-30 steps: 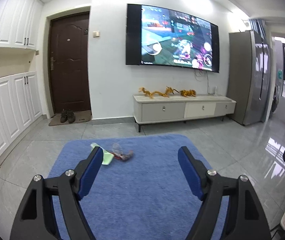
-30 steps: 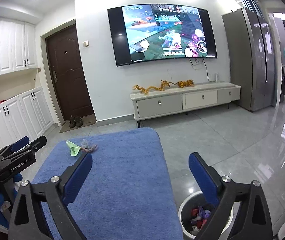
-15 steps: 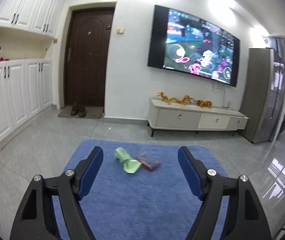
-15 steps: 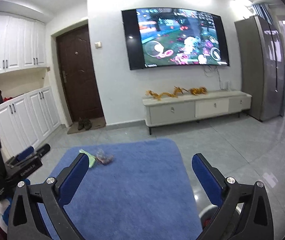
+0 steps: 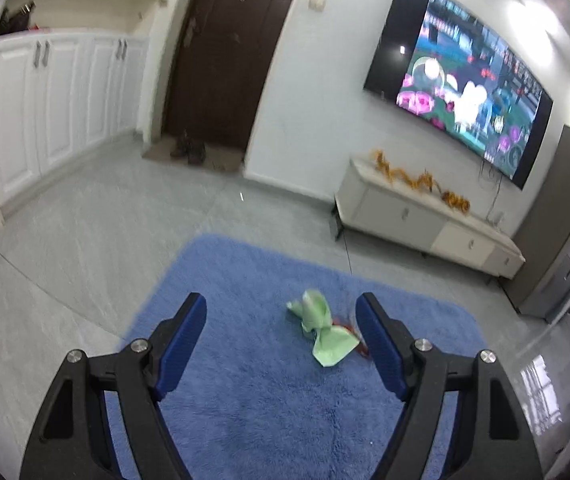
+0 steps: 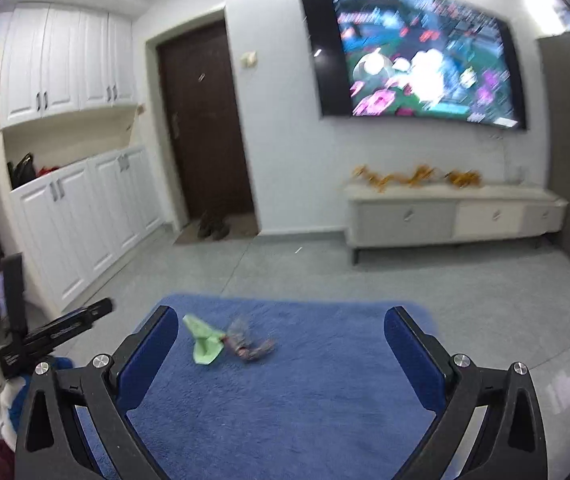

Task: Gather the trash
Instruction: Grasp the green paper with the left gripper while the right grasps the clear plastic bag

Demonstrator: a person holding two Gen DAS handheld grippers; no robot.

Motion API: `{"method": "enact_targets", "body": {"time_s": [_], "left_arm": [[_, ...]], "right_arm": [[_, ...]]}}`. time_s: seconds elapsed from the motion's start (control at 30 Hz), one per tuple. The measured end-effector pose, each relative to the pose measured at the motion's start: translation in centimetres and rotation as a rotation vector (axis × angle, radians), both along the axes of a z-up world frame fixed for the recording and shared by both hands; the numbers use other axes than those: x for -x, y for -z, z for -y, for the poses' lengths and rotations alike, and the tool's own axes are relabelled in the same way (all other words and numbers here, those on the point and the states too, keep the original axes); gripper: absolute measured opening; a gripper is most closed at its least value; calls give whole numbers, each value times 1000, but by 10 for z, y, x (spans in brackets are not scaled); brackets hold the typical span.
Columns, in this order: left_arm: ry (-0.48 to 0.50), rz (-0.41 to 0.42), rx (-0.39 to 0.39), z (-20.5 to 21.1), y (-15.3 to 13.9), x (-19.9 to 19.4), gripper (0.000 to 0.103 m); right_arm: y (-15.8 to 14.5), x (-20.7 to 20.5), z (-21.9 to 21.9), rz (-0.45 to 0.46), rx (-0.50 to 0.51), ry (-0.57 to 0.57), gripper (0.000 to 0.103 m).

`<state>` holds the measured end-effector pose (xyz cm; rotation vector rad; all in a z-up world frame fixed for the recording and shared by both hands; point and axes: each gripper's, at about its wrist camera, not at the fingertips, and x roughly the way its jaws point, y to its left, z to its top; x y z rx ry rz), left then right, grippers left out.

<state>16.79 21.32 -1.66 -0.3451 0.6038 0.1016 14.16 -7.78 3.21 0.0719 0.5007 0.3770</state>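
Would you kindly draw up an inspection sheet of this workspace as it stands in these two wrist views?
Surface: blue rug on grey tiled floor.
Job's things: green wrapper and a crinkled clear wrapper lie side by side on the rug.
Clutter: shoes on the doormat by the door.
Grippers: left gripper and right gripper, jaws open, nothing between them.
Cables: thin cords hang below the television.
Surroundings: white cabinets, dark door, low TV stand.

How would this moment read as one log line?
left gripper: open, empty | right gripper: open, empty | green wrapper: on blue rug
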Motion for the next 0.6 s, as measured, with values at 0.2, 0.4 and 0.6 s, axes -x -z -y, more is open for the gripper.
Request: {"method": "enact_targets", "body": {"time_s": [0.2, 0.4, 0.6], "left_arm": [[74, -166, 67, 9, 59, -69, 76], [123, -256, 111, 18, 92, -118, 73], [139, -279, 147, 10, 111, -137, 50]], "right_arm": [[64, -61, -20, -144, -6, -71, 96], [113, -100, -50, -228, 136, -169, 88], [137, -117, -84, -232, 250, -283, 84]]}}
